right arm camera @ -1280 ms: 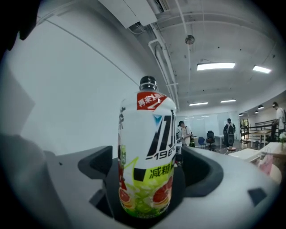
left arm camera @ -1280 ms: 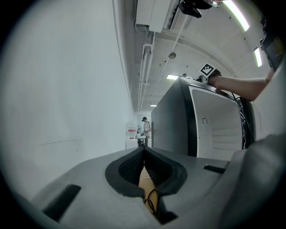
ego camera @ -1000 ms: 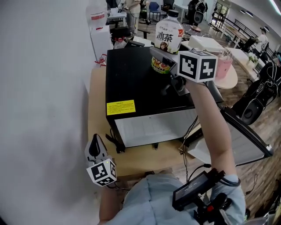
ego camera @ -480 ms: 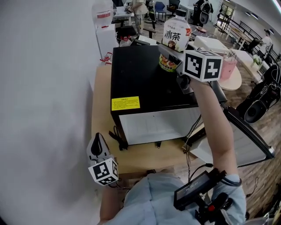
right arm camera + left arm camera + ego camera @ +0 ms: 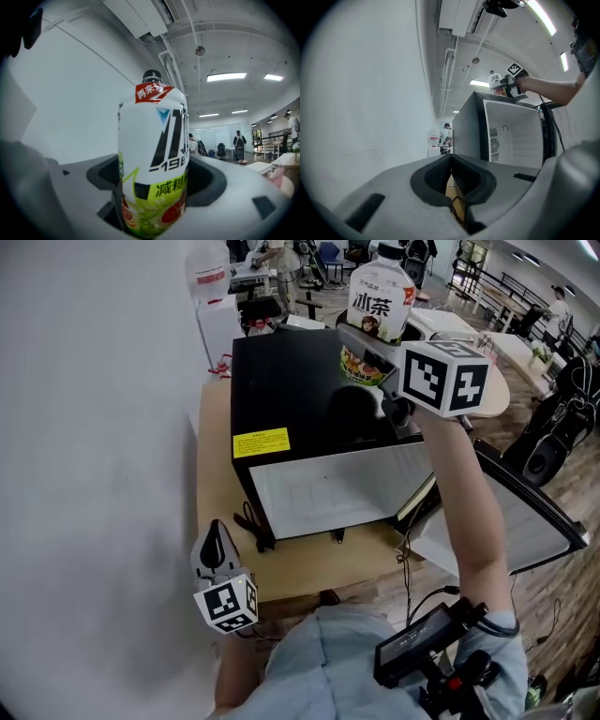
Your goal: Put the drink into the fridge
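Fridge (image 5: pixel 309 399) filled most of my head view, a black box standing on a wooden surface (image 5: pixel 211 456) hard against the white wall. Its door (image 5: pixel 511 521) hung wide open to the right, and the left gripper view showed the white compartment behind it bare and ready. The drink (image 5: pixel 152 154), a big plastic bottle of tea, was upright over the fridge's top near the back right corner. I could not tell whether its base was clear of that top.

My right gripper (image 5: pixel 152 206) had just been closing, and its jaws stood wide around the lower part of the bottle, pressed to it on both sides. My left gripper (image 5: pixel 451 180) hung low by the wall, well apart from all this, with its jaws together and nothing in them.

I judged the bottle to be full and therefore heavy. Its label looked smooth and could slide in the pads, and its thin walls would give under a hard squeeze. With the hold so low, the tall part up to the black cap (image 5: pixel 152 75) could tip it. I reckoned a grip nearer the middle of the body would be steadier, kept upright all the way down to the opening
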Demonstrator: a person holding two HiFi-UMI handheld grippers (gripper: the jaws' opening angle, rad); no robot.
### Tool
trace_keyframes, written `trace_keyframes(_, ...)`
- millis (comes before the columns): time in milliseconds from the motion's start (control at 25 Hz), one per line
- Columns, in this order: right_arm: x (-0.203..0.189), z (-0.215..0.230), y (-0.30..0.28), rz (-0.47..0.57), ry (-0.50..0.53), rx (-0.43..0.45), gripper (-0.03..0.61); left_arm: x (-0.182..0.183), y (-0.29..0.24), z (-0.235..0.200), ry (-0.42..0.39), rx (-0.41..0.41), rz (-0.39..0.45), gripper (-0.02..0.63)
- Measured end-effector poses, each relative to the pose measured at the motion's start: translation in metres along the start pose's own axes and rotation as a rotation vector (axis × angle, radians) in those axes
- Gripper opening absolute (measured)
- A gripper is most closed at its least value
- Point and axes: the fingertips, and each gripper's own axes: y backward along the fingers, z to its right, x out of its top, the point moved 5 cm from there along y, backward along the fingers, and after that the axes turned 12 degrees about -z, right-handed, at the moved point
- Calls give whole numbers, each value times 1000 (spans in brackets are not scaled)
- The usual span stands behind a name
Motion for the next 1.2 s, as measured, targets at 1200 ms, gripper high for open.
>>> trace_keyframes(1200, -106, -88, 161, -1, -38, -11, 396, -18, 47, 69, -125, -271, 22, 9)
